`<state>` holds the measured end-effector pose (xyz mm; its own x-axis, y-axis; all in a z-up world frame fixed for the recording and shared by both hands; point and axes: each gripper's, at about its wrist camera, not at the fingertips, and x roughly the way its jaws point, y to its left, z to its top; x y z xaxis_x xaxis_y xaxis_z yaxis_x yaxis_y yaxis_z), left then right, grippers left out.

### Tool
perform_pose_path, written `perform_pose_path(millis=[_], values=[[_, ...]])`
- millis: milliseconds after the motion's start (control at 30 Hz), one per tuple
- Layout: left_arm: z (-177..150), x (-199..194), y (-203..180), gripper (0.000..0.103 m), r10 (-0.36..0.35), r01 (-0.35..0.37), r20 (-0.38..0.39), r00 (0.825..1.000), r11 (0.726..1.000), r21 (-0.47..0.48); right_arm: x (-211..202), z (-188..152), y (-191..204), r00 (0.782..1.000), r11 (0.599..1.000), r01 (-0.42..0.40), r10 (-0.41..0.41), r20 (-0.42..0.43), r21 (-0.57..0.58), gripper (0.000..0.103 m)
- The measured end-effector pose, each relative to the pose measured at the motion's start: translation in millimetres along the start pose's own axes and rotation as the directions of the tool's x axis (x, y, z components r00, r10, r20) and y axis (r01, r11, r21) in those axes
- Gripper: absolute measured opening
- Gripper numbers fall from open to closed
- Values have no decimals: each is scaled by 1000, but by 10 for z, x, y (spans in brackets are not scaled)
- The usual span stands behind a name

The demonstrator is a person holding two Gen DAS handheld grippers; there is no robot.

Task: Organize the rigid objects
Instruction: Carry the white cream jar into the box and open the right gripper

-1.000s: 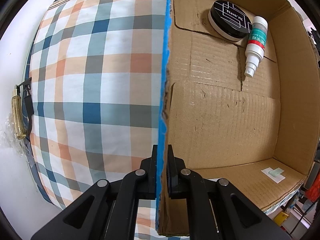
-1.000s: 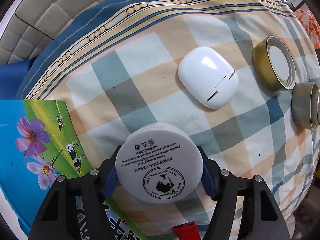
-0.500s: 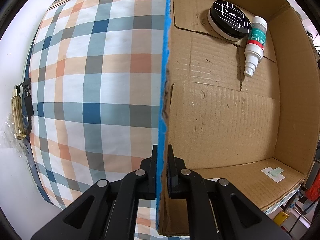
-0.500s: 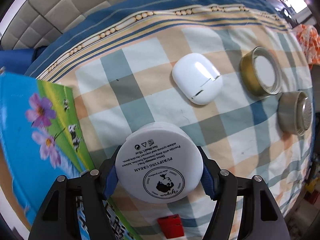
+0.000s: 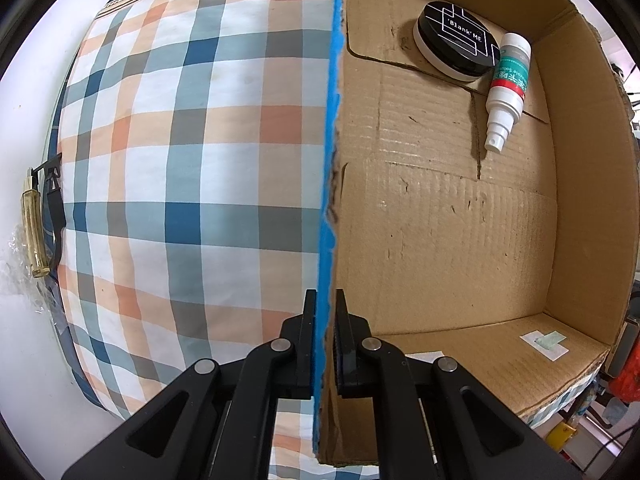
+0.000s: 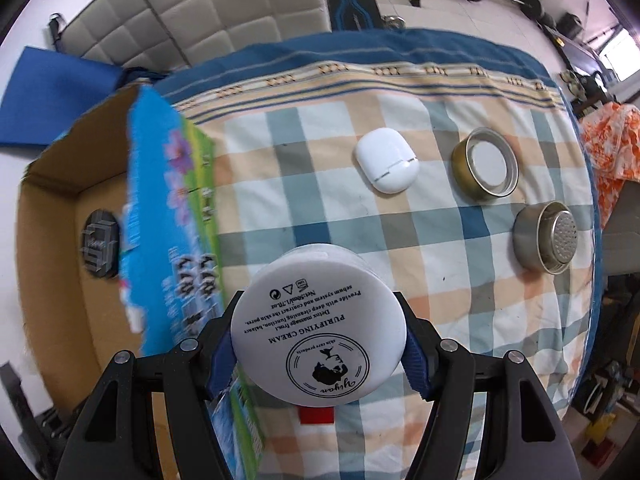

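In the left wrist view, the left gripper [image 5: 325, 316] is pinching the blue-printed side wall of the brown cardboard box [image 5: 460, 240], its jaws nearly closed on it. A round black-lidded jar [image 5: 456, 40] and a white spray bottle [image 5: 506, 88] are lying in the box's far corner.

In the right wrist view, the right gripper [image 6: 318, 350] is clamping a round white cream jar [image 6: 318, 334], seemingly above the checked tablecloth [image 6: 460, 300] near the box's edge.

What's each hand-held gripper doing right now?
Left hand-held gripper: closed on the box wall.
Right hand-held gripper: closed on the cream jar.
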<state>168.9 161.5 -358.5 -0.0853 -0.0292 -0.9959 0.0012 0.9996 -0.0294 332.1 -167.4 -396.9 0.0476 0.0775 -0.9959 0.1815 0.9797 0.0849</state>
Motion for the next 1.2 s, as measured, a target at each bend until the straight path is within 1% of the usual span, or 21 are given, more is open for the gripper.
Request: perform_pose_path(millis=[100,133,167,233,300,333,367,433,500,567,667,767,833,933,1033,1200], values=[[-4,-1,3,4,1,-1,0,1000,1000,0,-212,-17,41,999,999,-35,35,18,-18,70],[-5,-4,-1,4,1,-1,0,1000,1000,0,-295,-27,115,998,998,-48,49,28,-31,70],[-6,-6,2,4,1,-1,0,1000,1000,0,-389,-37,8,998,997,-59,60,31,-41,70],[-10,-10,-4,4,0,0,1,1000,1000,-2,-563,-68,38,995,994,-88,91,40,-63,70],[-11,-12,-5,4,1,-1,1,1000,1000,-2,-700,-104,171,992,988,-118,123,43,-101,70],[-12,-12,-5,4,1,-1,1,1000,1000,-2,-804,-145,171,990,985,-132,138,40,-113,70],[-11,-14,-5,4,0,0,1,1000,1000,-3,-848,-171,258,987,979,-152,157,28,-132,70],[-13,-20,-4,4,-2,2,3,1000,1000,-7,-859,-238,411,981,969,-191,193,1,-158,70],[-11,-27,-1,4,-3,3,4,1000,1000,-10,-870,-316,598,977,960,-213,212,-23,-181,70],[-9,-29,2,4,-2,2,4,1000,1000,-11,-811,-388,806,971,949,-240,233,-57,-202,70],[-6,-33,6,4,-1,1,4,1000,1000,-12,-641,-456,1047,954,937,-294,276,-115,-191,70],[-1,-36,9,4,0,0,4,1000,1000,-11,-456,-467,1236,940,929,-328,302,-157,-172,70],[0,-37,10,4,-1,1,5,1000,1000,-13,-344,-472,1366,935,928,-335,306,-177,-163,70],[0,-39,10,4,-1,1,5,1000,1000,-12,-188,-473,1507,935,930,-327,292,-203,-168,70],[-2,-32,14,4,-1,1,4,1000,1000,-12,-50,-458,1589,932,934,-323,285,-226,-155,70],[3,-21,14,4,0,0,3,1000,1000,-6,135,-422,1721,934,941,-304,263,-243,-149,70]])
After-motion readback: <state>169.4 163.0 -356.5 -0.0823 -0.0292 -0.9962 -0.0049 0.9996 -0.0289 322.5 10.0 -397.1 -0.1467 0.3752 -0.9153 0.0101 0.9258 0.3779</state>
